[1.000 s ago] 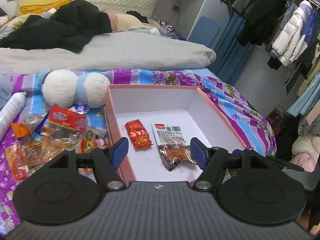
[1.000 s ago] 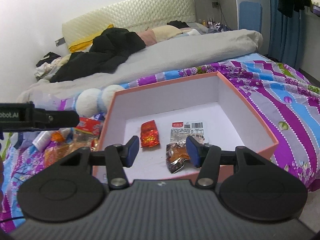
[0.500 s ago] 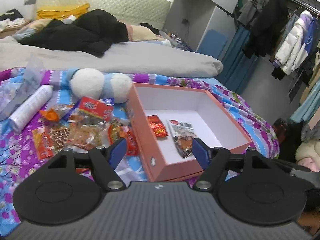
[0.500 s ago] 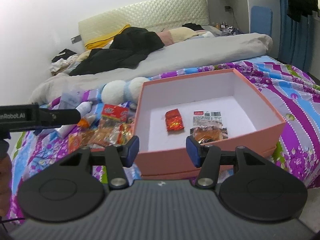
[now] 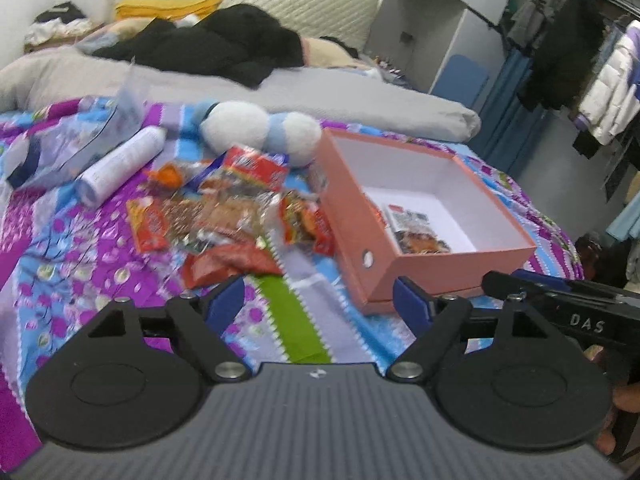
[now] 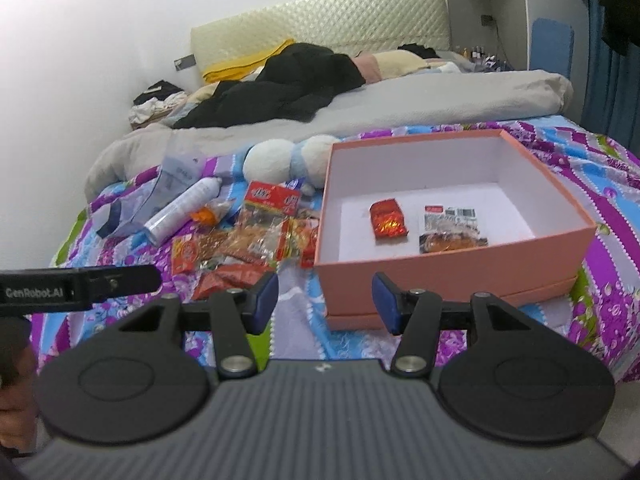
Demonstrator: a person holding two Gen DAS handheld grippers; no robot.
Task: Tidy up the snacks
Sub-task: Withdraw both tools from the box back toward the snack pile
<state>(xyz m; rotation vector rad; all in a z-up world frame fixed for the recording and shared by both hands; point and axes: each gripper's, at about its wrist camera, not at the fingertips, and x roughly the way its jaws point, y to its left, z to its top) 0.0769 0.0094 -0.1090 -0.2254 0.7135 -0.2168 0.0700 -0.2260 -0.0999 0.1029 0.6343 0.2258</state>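
While my left gripper (image 5: 319, 300) hangs above the patterned bedspread (image 5: 64, 276), its blue-padded jaws are spreading wider with nothing between them, only bare cloth below. My right gripper (image 6: 325, 298) sits with its jaws parted about halfway and also empty, hovering just before the near wall of the pink box (image 6: 448, 272). That box rests on the bedspread, open at the top, and holds two snacks on its white floor: a small red foil packet (image 6: 388, 222) toward the left and a clear packet with a white label (image 6: 450, 230) just beside it on the right, the two apart from each other. Left of the box, touching or nearly touching its side wall, lies the loose pile of snack packets (image 6: 248, 240), red, orange and clear wrappers overlapping one another. Behind the pile I see a white and pale blue plush toy (image 6: 288, 160) against the box's far left corner, a white spray can (image 6: 182, 208) lying on its side, and a clear plastic bag (image 6: 160, 196) beyond it. A grey duvet (image 6: 400, 104) covers the far part of the bed.
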